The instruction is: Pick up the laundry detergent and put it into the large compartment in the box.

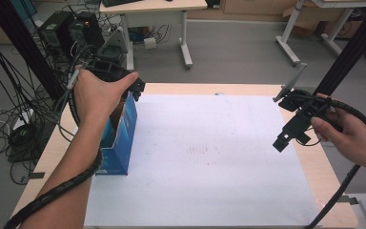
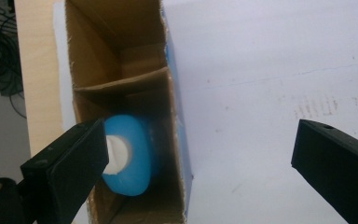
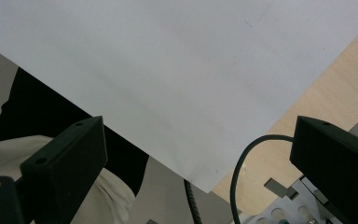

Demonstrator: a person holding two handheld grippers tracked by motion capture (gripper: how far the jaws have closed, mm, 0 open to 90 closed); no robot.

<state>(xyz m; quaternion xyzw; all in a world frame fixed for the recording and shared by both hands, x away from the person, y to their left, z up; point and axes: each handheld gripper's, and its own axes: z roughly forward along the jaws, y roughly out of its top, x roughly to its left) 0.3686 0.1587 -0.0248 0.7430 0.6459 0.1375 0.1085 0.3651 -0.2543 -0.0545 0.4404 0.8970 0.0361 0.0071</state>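
Our left hand-held gripper point(image 2: 200, 154) gapes empty over the cardboard box point(image 2: 121, 60); inside, its jaw half-hides a smooth blue roll point(image 2: 137, 154). Our right hand-held gripper point(image 3: 198, 156) is open too.

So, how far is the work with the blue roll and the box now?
Done, it seems: the blue roll lies inside the open box. In hand: the left claw stands open above the box, with no grip on the roll. The right claw is open and idle over the white sheet. Left, probably: drawing the claw away.
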